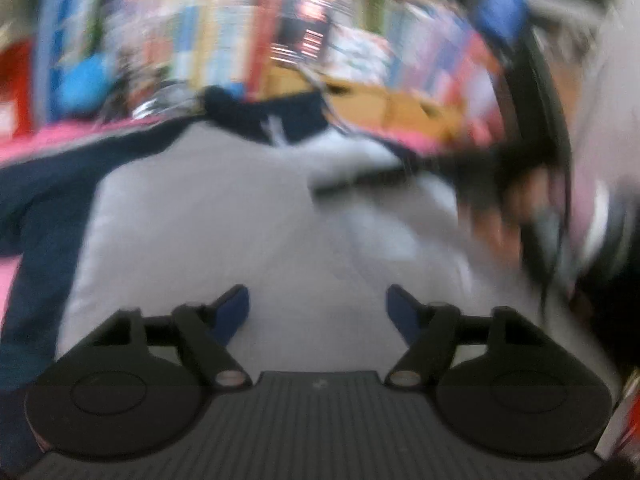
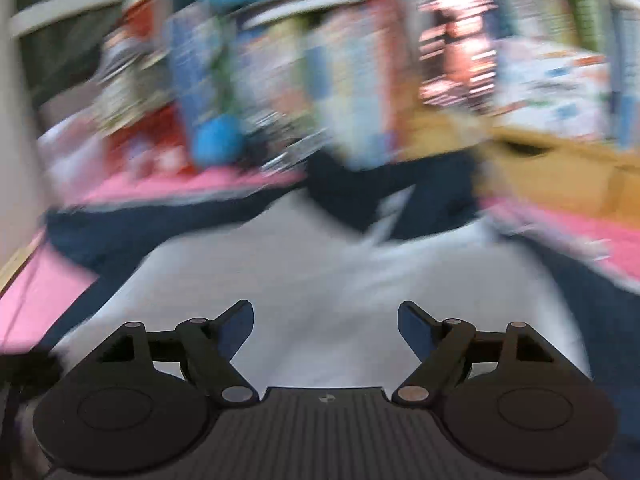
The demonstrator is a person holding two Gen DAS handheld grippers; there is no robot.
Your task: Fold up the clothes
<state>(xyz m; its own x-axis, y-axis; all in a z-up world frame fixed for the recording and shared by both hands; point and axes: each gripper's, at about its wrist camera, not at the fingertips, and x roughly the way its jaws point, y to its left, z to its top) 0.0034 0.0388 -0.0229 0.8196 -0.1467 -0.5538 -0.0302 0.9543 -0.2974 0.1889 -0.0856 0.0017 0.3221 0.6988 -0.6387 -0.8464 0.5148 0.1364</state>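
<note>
Grey-and-navy raglan shirt (image 1: 224,208) is lying flat on the pink surface (image 2: 44,296), looking soft, light and floppy, best pinched at hem or sleeve edge; left gripper (image 1: 318,312) and right gripper (image 2: 326,328) are both hovering, fingers apart, empty.

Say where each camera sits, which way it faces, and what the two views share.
Left wrist: on the left gripper, jaws open, angled down over the grey and navy garment; a blurred dark shape shows at right.
Right wrist: on the right gripper, jaws open, over the same garment.
Shared: garment, pink surface, cluttered shelves.
</note>
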